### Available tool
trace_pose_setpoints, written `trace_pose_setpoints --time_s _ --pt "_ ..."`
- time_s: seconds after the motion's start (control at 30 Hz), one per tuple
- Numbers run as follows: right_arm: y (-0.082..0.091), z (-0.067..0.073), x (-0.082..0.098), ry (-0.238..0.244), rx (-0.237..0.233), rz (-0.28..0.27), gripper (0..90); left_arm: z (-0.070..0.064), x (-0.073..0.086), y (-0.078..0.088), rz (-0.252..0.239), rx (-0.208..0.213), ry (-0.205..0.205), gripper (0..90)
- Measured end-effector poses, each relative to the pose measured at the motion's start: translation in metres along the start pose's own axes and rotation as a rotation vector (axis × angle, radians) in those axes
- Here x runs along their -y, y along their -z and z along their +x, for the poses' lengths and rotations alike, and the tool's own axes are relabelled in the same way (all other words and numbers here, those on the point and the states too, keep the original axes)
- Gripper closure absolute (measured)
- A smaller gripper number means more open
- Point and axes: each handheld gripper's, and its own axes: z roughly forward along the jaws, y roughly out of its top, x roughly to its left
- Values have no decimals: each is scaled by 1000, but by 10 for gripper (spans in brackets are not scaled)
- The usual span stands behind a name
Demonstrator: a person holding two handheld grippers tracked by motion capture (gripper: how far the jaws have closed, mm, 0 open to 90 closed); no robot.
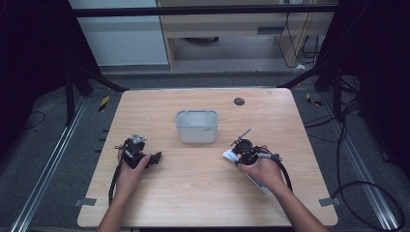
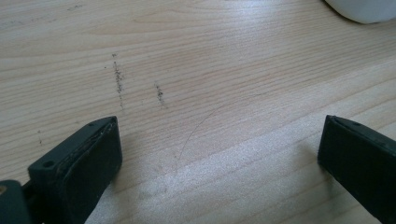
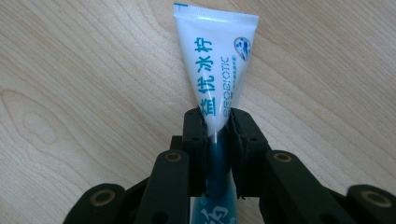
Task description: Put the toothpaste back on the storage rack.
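Left side of the table [image 1: 193, 193]: the person's left hand [image 1: 129, 169] rests on the wooden top and holds the left gripper [image 1: 155, 158], which points toward the middle of the table. In the left gripper view its two black jaws stand wide apart, released, with bare wood between them; a few dark scuff marks [image 2: 119, 81] and a thin curved scratch [image 2: 196, 130] lie on the wood ahead of them. The rounded white corner of the container [image 2: 362, 11] shows at the upper right of that view, well apart from the jaws.

Centre: a pale, open-topped, rectangular container [image 1: 196, 126] stands upright on the table, between the two grippers and a little farther from the person than either. A small dark round disc [image 1: 239, 101] sits in the table top beyond it, toward the far right corner.

Right side: the person's right hand [image 1: 263, 171] holds the right gripper [image 1: 235, 155], which is tilted down onto the table. In the right gripper view its jaws are clenched on a white toothpaste tube [image 3: 215, 65] printed with blue-green lettering; the pads press on both flanks of the tube near its middle. The flat crimped end of the tube points away from the gripper and lies against the wood. In the high view the tube [image 1: 228, 154] lies at the gripper's tip, to the right of the container and apart from it.
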Motion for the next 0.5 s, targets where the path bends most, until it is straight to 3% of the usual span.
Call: trace_pose_setpoints --time_s 0.5 --pt "3 -3 1 -11 -6 -15 789 0 0 0 -1 1 0 0"
